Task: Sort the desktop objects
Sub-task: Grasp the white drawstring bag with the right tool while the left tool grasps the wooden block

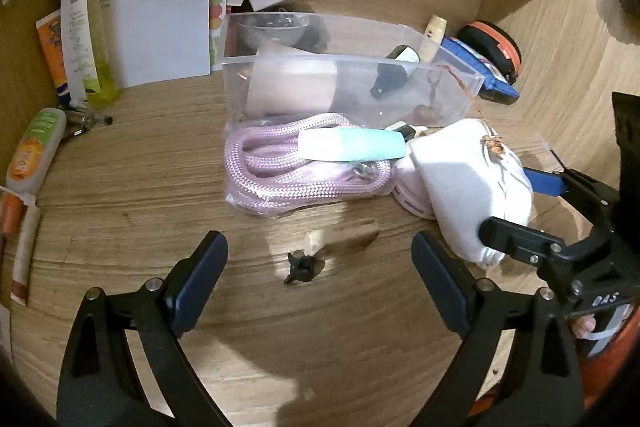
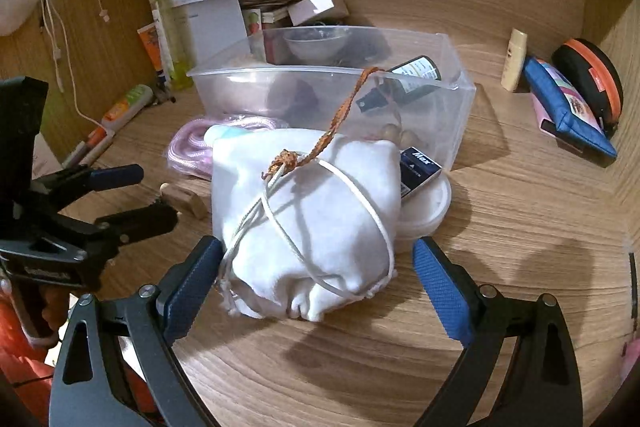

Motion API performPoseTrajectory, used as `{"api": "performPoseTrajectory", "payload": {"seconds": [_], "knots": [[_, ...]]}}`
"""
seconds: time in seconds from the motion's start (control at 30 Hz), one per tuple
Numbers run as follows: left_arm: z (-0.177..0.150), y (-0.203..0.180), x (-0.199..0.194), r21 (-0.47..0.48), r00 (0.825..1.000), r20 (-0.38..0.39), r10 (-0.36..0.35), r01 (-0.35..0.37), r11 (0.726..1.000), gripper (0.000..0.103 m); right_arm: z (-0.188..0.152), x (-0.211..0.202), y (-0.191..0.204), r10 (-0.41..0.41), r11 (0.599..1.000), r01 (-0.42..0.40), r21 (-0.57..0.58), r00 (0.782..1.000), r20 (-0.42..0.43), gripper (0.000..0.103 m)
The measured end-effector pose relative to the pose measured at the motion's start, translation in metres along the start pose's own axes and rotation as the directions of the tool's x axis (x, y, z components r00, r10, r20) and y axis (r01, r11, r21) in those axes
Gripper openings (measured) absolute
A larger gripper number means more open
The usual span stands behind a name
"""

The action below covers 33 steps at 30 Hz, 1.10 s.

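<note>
A clear plastic bin (image 1: 460,79) (image 2: 460,95) stands mid-desk and holds a dark bottle (image 2: 416,73) and small items. In front of it lie a bagged pink rope (image 1: 280,175), a mint tube (image 1: 352,145) and a white drawstring pouch (image 2: 312,211) (image 1: 468,183) with an orange cord (image 2: 340,115). My left gripper (image 1: 320,281) is open above a small black clip (image 1: 301,267) and a wooden peg (image 1: 344,241). My right gripper (image 2: 318,285) is open, its fingers on either side of the pouch's near end.
Tubes and papers (image 1: 160,27) lie at the left. A blue pouch (image 2: 568,111), an orange round case (image 2: 592,79) and a cream bottle (image 2: 516,65) sit at the right. A blue box (image 2: 420,167) rests on a white lid (image 2: 432,203). Wooden walls enclose the desk.
</note>
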<state>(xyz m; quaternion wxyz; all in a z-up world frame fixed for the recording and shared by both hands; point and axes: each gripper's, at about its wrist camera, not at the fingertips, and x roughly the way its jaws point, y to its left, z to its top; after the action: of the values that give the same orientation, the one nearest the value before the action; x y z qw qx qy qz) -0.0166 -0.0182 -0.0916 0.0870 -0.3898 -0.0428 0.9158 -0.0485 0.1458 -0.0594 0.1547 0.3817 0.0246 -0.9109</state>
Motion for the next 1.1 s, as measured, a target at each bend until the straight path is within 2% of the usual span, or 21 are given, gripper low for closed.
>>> {"api": "performPoseTrajectory", "payload": {"seconds": [0.13, 0.27, 0.43, 0.53, 0.6, 0.77, 0.87, 0.93, 1.1], "knots": [[-0.002, -0.002, 0.005, -0.006, 1.0, -0.004, 0.031, -0.031, 1.0, 0.091, -0.001, 0.002, 0.0, 0.007, 1.0, -0.007, -0.005, 1.0, -0.014, 0.095], [-0.002, -0.006, 0.012, -0.007, 0.999, -0.021, 0.041, -0.041, 0.999, 0.083, -0.001, 0.003, -0.001, 0.017, 1.0, -0.017, -0.006, 1.0, -0.021, 0.095], [-0.001, -0.012, 0.017, -0.021, 0.999, -0.024, 0.035, -0.035, 0.999, 0.082, -0.001, 0.01, 0.007, 0.039, 0.998, -0.04, -0.039, 0.998, -0.045, 0.095], [-0.001, -0.015, 0.019, -0.026, 0.998, -0.023, 0.059, -0.059, 0.998, 0.079, 0.0, 0.015, 0.012, 0.027, 0.997, -0.03, -0.065, 0.999, -0.046, 0.095], [0.0, -0.015, 0.019, -0.036, 0.997, -0.021, 0.071, -0.071, 0.997, 0.076, 0.001, 0.017, 0.012, 0.023, 0.998, -0.026, -0.064, 0.999, -0.049, 0.089], [0.001, -0.015, 0.021, -0.053, 0.995, -0.011, 0.096, -0.097, 0.994, 0.059, -0.001, 0.011, 0.0, 0.047, 0.999, -0.048, -0.024, 0.999, -0.016, 0.073], [0.001, -0.016, 0.021, -0.047, 0.994, -0.008, 0.106, -0.107, 0.993, 0.046, -0.001, 0.01, -0.007, 0.08, 0.997, -0.08, 0.016, 0.997, -0.009, 0.071], [0.002, -0.017, 0.02, -0.042, 0.994, -0.008, 0.105, -0.105, 0.994, 0.041, 0.0, 0.008, -0.009, 0.091, 0.995, -0.091, 0.027, 0.996, -0.003, 0.071], [0.0, -0.018, 0.018, -0.036, 0.994, -0.003, 0.111, -0.111, 0.993, 0.041, 0.004, 0.003, -0.013, 0.132, 0.989, -0.133, 0.061, 0.991, 0.019, 0.07]]}}
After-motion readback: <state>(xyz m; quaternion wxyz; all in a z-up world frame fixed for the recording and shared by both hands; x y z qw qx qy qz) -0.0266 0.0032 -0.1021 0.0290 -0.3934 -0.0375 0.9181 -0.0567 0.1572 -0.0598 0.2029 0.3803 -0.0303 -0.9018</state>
